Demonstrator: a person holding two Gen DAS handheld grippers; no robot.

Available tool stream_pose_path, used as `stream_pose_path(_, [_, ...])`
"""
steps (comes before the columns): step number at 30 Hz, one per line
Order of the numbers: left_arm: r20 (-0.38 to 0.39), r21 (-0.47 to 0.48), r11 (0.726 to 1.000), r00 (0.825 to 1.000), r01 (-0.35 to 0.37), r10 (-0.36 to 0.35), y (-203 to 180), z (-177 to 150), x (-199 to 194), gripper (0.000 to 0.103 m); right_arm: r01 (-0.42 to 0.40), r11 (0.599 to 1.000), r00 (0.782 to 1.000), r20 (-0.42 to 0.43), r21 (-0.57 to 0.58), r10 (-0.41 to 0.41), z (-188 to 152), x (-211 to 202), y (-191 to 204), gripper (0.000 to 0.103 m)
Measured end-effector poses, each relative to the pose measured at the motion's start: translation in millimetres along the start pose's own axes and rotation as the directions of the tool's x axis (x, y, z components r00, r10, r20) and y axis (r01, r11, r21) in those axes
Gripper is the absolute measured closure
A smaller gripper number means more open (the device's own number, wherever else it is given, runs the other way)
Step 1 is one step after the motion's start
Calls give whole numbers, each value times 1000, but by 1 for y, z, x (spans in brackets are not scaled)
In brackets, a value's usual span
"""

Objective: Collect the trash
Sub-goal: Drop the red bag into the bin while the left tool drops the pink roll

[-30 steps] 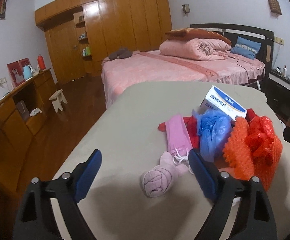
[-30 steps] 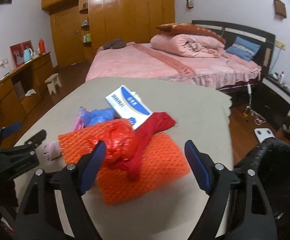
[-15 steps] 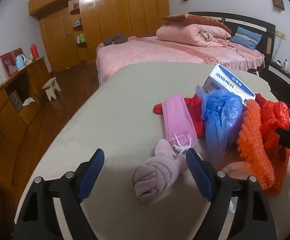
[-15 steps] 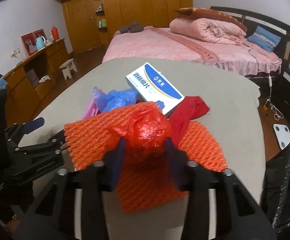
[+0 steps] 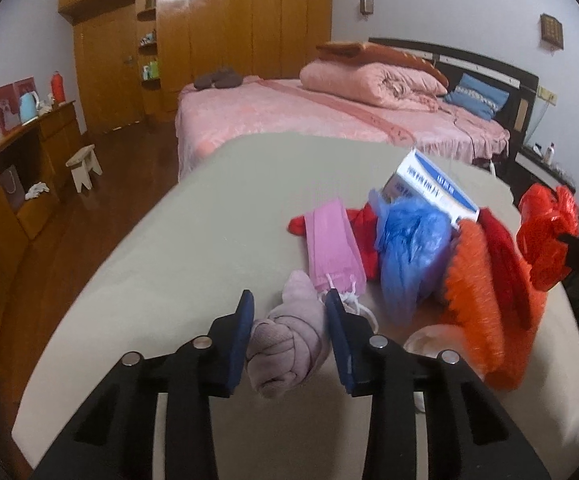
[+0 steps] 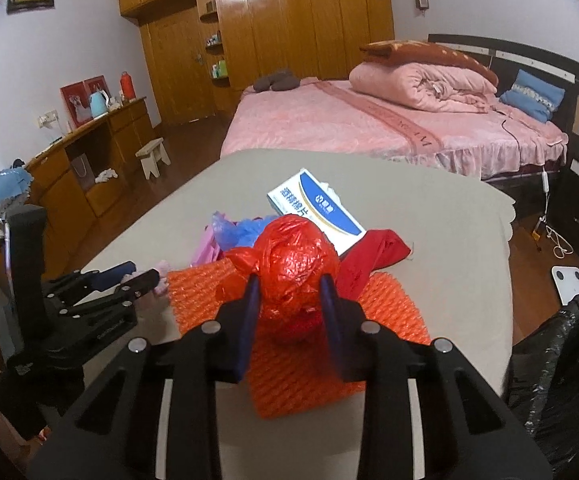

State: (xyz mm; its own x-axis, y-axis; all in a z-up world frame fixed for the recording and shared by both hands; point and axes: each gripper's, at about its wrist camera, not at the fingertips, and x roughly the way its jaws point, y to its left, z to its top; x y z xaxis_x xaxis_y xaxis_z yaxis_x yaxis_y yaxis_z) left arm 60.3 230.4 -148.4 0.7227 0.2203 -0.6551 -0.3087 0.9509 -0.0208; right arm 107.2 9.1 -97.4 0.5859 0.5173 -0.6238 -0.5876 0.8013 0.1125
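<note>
Trash lies in a pile on the grey table [image 5: 217, 216]. My left gripper [image 5: 288, 305] is shut on a rolled pale pink cloth [image 5: 289, 344] at the table's near edge. My right gripper [image 6: 288, 285] is shut on a crumpled red plastic bag [image 6: 295, 268], held a little above the orange foam net [image 6: 309, 360]; the bag also shows in the left wrist view [image 5: 545, 232]. A pink mask pack [image 5: 333, 244], a blue plastic bag [image 5: 409, 244], a red cloth [image 6: 369, 256] and a white-and-blue box [image 6: 315, 210] lie in the pile.
A black trash bag [image 6: 561, 384] stands open at the table's right side. A pink bed [image 5: 329, 120] is behind the table. A wooden cabinet [image 5: 17, 184] runs along the left wall, with a small stool [image 5: 85, 162] beside it.
My left gripper moved forward and closed on the pink cloth roll. My right gripper closed on the red plastic bag and lifted it slightly off the orange net.
</note>
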Motion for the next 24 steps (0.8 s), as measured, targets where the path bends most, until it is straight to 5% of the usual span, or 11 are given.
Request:
stream_pose_path(9, [99,6,1000,995,19,-19,-21,30,-46,67,15,1000,999,41,13,-15,1,-28,-11,74])
stream_pose_path(24, [141,143,960,956,239,-259,-143,57,-62,67,188,970,978,60,152,-199,-31,-97,-98,74])
